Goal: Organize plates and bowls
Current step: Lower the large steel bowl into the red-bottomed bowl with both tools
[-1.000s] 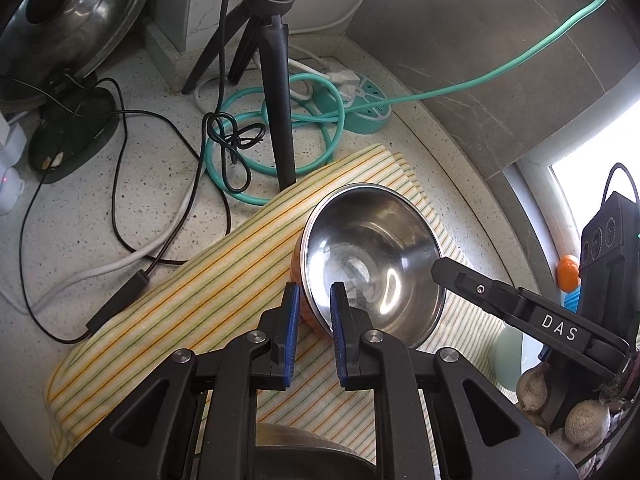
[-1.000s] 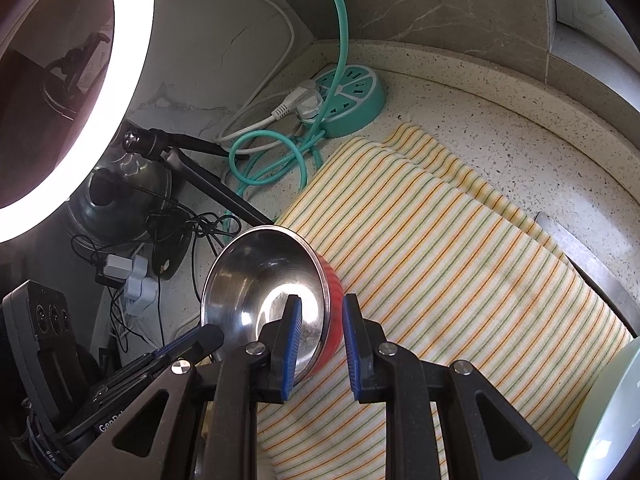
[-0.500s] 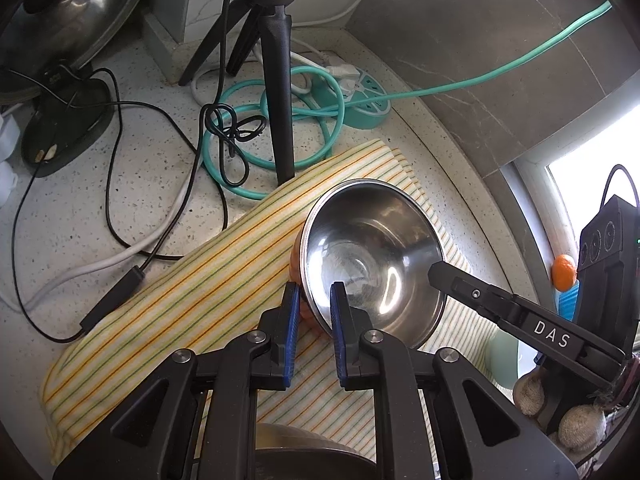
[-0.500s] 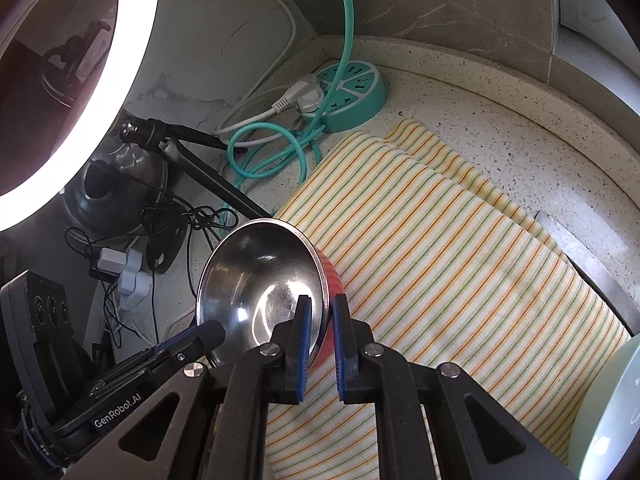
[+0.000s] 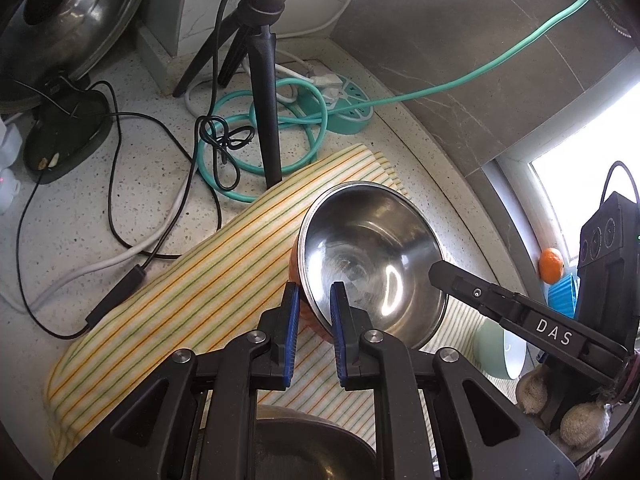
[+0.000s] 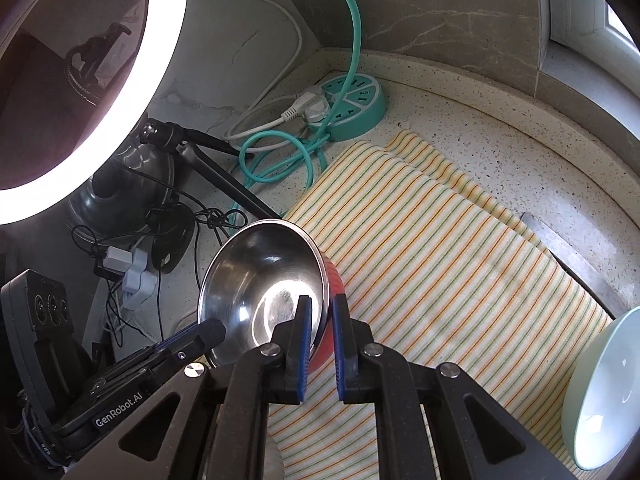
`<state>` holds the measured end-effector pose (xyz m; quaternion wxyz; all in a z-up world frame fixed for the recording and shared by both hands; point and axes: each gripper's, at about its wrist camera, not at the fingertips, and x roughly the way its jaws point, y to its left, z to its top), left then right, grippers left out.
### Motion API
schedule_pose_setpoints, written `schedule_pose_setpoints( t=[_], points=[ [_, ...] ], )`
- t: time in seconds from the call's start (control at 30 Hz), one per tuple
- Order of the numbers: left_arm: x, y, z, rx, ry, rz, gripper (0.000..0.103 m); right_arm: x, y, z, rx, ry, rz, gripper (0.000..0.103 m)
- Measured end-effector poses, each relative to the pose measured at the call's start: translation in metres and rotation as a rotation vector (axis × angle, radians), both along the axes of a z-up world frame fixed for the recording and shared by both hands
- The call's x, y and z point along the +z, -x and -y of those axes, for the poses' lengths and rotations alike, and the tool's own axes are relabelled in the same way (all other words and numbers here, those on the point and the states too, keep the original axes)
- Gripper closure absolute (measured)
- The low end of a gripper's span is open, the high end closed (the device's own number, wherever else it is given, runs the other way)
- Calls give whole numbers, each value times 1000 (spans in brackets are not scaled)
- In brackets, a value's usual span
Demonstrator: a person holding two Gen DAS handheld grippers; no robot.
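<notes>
Two tools pinch one bowl (image 5: 372, 256): steel inside, orange-red outside; left tool (image 5: 314, 304), right tool (image 6: 320, 316) clamped on rim.

Readable: "DAS" in white capitals on the black arm of the right claw (image 5: 436, 276), seen to the right of the left claw (image 5: 314, 300). "GenRobot.AI" in white on the black arm of the left claw, low and to the left of the right claw in its own view. Nothing else legible.

Striped cloth (image 6: 440, 264) open rightward — tripod (image 5: 268, 92), cables (image 5: 280, 120) crowd behind
</notes>
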<state>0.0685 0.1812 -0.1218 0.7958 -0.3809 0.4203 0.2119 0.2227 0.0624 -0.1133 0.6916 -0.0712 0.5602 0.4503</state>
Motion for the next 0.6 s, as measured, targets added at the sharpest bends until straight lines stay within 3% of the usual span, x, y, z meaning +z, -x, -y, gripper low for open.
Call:
schedule_pose_setpoints(
  t=[0.6],
  points=[
    [31,29,21,-81,-5,62,89,40,35,34,-62,-38,50,94]
  ],
)
